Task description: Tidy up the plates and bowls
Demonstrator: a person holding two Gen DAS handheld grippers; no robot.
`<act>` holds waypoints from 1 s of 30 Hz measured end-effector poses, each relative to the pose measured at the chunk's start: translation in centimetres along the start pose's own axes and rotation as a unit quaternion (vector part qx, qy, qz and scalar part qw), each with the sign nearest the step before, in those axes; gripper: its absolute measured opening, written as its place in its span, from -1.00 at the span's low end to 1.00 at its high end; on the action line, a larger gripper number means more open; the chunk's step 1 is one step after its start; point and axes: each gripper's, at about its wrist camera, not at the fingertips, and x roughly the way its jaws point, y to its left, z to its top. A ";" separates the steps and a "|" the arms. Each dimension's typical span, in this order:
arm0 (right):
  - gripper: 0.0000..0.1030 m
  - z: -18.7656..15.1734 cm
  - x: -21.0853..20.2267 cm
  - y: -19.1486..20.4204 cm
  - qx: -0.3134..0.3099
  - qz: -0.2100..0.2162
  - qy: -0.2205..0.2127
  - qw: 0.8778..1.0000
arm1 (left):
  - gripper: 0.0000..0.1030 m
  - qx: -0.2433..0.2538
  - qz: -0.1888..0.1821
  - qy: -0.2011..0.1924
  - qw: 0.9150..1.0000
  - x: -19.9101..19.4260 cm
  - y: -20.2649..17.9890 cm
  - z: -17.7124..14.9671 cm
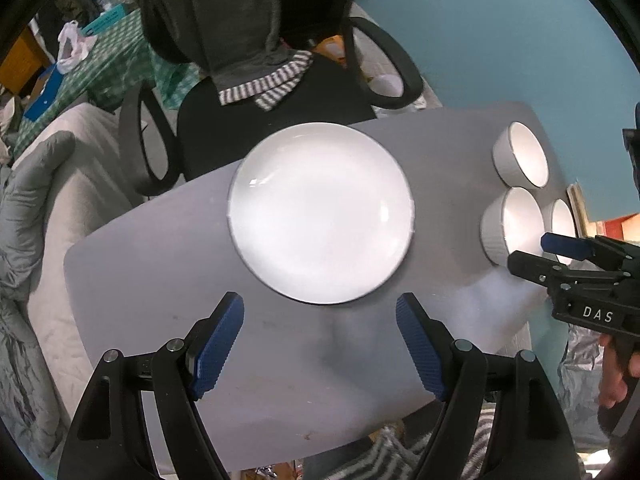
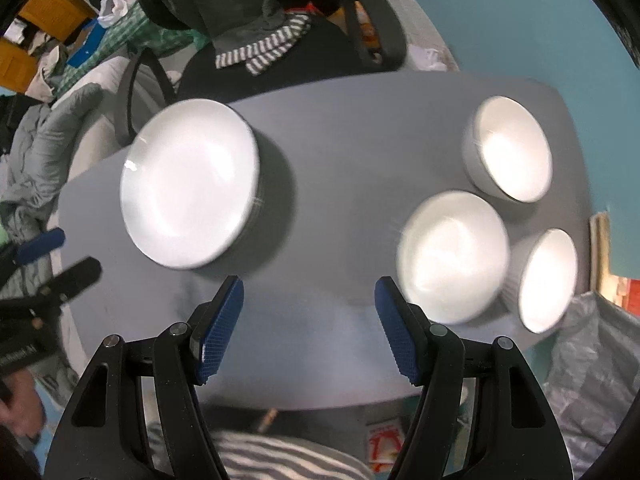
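Both my grippers above grey table, empty. Left gripper jaws wide, right gripper jaws well apart, nothing between. Plate stack left; three bowls clustered right. Glazed ceramic: judge stiff, heavy, slippery, chip-prone. Grip bowl by rim wall, pads straddling.

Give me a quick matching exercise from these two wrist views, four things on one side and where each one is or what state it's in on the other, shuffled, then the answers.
Things:
1. stack of plates
2. three bowls
3. left gripper
4. chair

Places or states:
A. grouped at the table's right end
B. pulled up to the table's far edge, clothes draped on it
C. on the table's left part
D. open, nothing between its fingers

Pairs: 1-C, 2-A, 3-D, 4-B
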 end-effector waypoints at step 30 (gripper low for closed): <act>0.30 0.3 4.5 -14.9 -0.112 0.021 0.046 0.992 | 0.55 -0.073 -0.027 0.088 0.993 10.3 -16.7 2.6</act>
